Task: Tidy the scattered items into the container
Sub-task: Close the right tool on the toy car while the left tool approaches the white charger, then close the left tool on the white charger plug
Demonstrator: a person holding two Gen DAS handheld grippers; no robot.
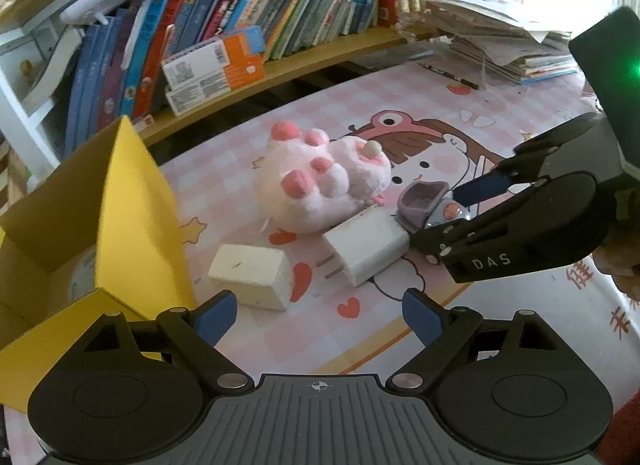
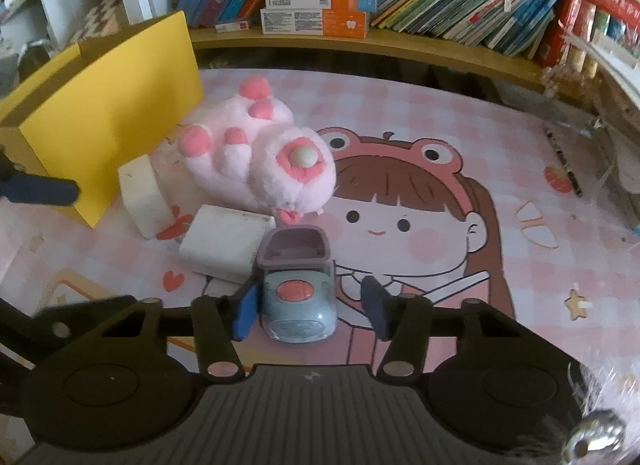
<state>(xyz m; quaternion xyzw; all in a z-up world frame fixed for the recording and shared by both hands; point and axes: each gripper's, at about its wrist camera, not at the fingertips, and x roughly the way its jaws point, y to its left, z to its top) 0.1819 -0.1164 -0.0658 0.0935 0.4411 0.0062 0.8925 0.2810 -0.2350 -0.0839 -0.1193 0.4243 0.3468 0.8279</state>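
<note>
1. Right wrist view: a small blue toy car (image 2: 298, 297) with a purple open back is seen between the fingers of the right gripper (image 2: 310, 311), which are spread around it; the left pad looks close to the car's side, while a gap remains at the right pad, so no grip is judged to be made yet.
2. Left wrist view: the left gripper (image 1: 318, 315) is held wide apart with nothing between its fingers, above the mat just in front of the white block (image 1: 252, 275).
3. The yellow box (image 1: 120, 201) stands open at the left of the pink mat (image 1: 460, 313), well apart from the car.
4. Risk: the car may roll forward as the pads close and so be squeezed out of the grip.
5. Risk: the white charger (image 2: 224, 243) lies just beside the car and could be nudged by the left pad.
6. Count of loose items: one toy car, one charger, one white block, one pink plush paw (image 2: 256, 153); one container.
</note>
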